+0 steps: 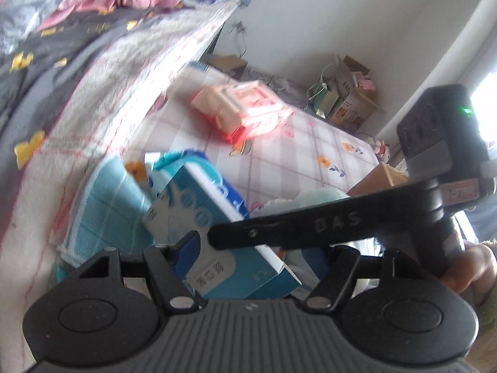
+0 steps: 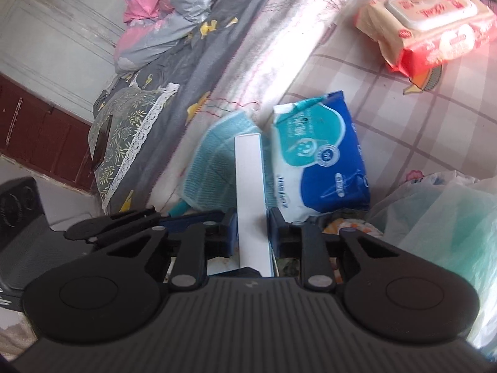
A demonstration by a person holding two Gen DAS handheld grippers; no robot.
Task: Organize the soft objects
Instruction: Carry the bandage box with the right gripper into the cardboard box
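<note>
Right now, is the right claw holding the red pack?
No, the right claw is pinching a thin white box, while the red pack lies far off on the checked cloth.

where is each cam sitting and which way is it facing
Left wrist: on the left claw, angled down over the checked tablecloth toward a corner with cardboard boxes; its open fingers, the right claw's arm and a hand show.
Right wrist: on the right claw, angled down toward the bed; its fingers clamp a thin white-edged box.
Shared: that box, the teal cloth, the red wipes pack.
</note>
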